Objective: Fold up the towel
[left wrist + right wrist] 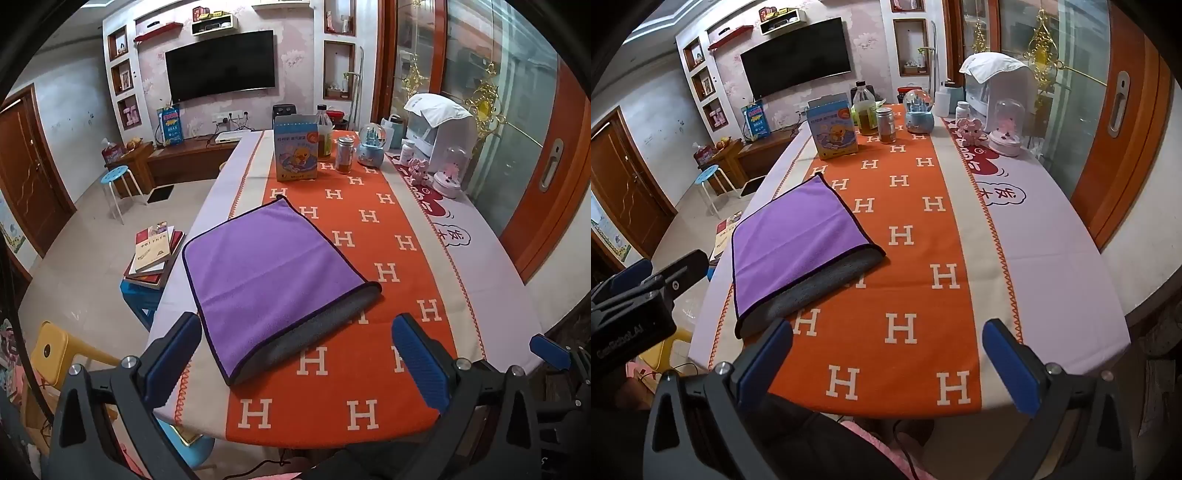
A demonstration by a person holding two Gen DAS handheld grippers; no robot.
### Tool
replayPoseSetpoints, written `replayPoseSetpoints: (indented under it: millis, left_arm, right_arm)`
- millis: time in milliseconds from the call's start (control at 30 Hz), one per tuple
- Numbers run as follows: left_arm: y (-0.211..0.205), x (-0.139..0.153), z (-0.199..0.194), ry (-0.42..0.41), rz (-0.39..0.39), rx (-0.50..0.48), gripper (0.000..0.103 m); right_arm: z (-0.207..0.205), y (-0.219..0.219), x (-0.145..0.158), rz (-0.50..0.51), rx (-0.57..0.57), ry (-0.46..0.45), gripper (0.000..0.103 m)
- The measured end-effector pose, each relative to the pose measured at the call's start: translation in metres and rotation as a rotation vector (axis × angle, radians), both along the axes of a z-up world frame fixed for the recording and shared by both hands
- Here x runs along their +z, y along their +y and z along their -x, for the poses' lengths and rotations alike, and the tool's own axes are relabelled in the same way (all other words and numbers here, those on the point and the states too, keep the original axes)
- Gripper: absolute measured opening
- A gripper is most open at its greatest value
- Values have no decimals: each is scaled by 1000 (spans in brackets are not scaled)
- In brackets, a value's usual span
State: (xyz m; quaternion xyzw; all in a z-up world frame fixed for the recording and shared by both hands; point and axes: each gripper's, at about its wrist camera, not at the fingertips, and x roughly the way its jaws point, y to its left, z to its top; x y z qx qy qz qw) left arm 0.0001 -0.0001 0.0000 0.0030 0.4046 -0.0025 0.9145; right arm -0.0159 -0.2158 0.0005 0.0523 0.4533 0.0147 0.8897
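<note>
The towel (269,273) lies folded once on the surface (498,266), grey underlayer showing near; your left gripper (295,354) and right gripper (886,362) hover apart, empty; another fold probably remains.

- Towel (269,266): purple face, grey underside, dark edging.
- Desk (495,280) cloth: lilac, with orange runner (369,258) patterned in white H letters.
- Claw pads (421,363): blue, seemingly ribbed.

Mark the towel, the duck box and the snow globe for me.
towel (266,266), left wrist view, middle of its purple face.
duck box (296,153), left wrist view, its front panel.
snow globe (919,107), right wrist view, its glass dome.
</note>
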Motion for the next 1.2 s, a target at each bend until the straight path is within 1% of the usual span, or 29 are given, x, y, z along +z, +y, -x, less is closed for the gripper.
replayPoseSetpoints:
  millis: [33,300,333,400,533,600,800,1067,1200]
  left_arm:
    - [0,0,0,-13,19,-2,102]
    - [-1,-1,-1,-6,5,-4,103]
    - [-3,9,1,-8,4,-5,102]
    - [-2,12,-1,-9,2,-4,102]
    - [-2,9,2,-20,-2,-5,102]
    - [-4,10,2,-21,-2,-5,102]
    - [-6,9,3,-23,-4,-6,103]
    - [-7,11,4,-28,-9,-3,102]
    - [-1,7,3,-35,-13,-3,103]
  right_arm:
    - [0,1,0,14,-2,0,103]
    - [0,1,0,13,-1,4,103]
    - [0,1,0,12,0,4,103]
    - [0,2,0,13,0,6,103]
    - [-1,3,0,13,-1,7,103]
    - [0,-6,4,14,-3,8,103]
    - [1,-9,3,19,-3,9,103]
    - [0,0,-3,37,-3,16,103]
    - [-1,0,-3,40,-5,20,103]
